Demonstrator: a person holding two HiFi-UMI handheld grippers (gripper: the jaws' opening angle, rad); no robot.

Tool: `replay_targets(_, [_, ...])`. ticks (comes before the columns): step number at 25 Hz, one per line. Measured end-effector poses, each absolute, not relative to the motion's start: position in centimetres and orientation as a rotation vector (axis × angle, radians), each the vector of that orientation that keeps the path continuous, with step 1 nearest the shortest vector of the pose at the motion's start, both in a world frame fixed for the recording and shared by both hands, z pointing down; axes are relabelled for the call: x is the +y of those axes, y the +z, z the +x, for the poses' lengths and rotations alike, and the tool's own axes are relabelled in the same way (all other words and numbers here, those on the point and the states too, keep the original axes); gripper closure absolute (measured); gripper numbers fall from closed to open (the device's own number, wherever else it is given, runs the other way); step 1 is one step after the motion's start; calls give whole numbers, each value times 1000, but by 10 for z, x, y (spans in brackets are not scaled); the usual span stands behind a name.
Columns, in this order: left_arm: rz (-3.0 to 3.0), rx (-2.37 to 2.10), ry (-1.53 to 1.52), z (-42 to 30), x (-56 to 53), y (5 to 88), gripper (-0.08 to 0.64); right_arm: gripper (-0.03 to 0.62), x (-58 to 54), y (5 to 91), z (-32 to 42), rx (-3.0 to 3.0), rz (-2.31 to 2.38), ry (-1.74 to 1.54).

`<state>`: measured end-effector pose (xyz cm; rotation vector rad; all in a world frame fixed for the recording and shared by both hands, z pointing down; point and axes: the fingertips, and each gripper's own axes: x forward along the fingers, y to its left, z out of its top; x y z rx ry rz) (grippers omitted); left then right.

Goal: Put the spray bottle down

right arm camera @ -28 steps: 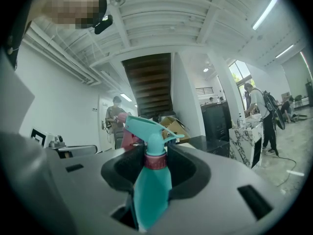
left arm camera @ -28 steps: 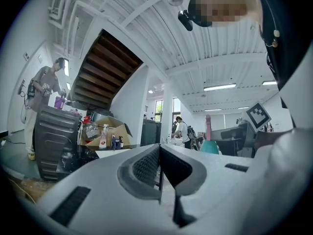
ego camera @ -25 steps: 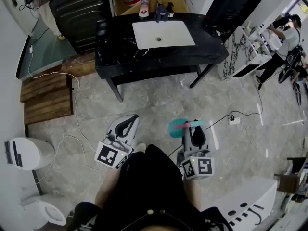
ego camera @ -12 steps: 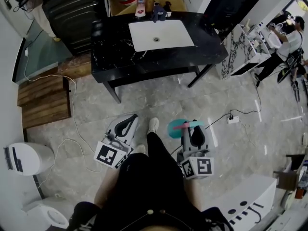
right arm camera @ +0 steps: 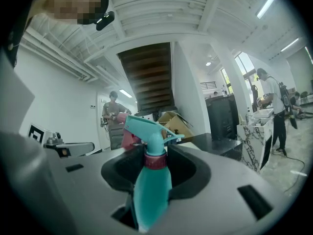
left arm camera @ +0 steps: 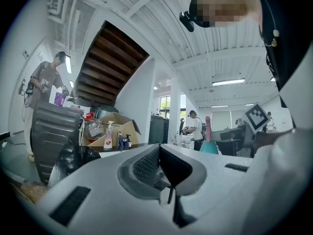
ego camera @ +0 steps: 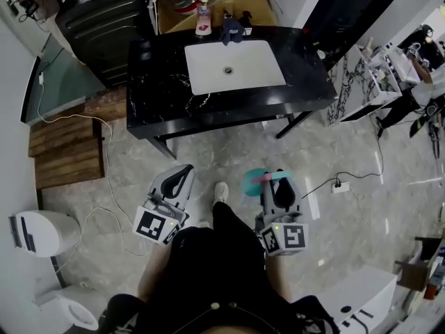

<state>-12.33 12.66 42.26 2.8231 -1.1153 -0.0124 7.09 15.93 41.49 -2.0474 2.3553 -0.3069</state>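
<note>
Black table w/ white sink sits top centre of head view, well apart from both grippers. Left gripper, lower left-centre: fingers closed, empty. Right gripper beside it: fingers clamped on upright teal spray bottle. Risk: smooth tapered body could slip or tip if set down near sink edge.

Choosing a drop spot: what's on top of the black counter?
On the counter: a white sink, with a pump bottle and small dark items at the back edge. Its left side is too dark to tell.
</note>
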Motion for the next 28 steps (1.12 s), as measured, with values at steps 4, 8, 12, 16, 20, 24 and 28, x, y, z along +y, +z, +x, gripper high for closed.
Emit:
replay_targets(4, [2803, -1153, 1, -105, 83, 423, 557, 440, 115, 422, 97, 2355, -2048, -326])
replay_targets(8, [2802, -1144, 4, -78, 45, 420, 557, 440, 79, 427, 133, 2345, -2065, -337])
replay_targets(12, [2801, -1132, -7, -53, 18, 417, 557, 440, 45, 431, 167, 2342, -2091, -313])
replay_targets(16, [2774, -1102, 17, -37, 1, 427, 557, 440, 20, 434, 185, 2341, -2111, -303])
replay_targets(20, [2779, -1087, 10, -32, -27, 431, 557, 440, -7, 435, 191, 2320, -2122, -308])
replay_targets(24, [2792, -1050, -6, -27, -63, 436, 557, 440, -37, 435, 193, 2305, -2134, -295])
replay_targets(28, [2816, -1004, 15, -19, -110, 439, 557, 440, -78, 432, 196, 2285, -2147, -282])
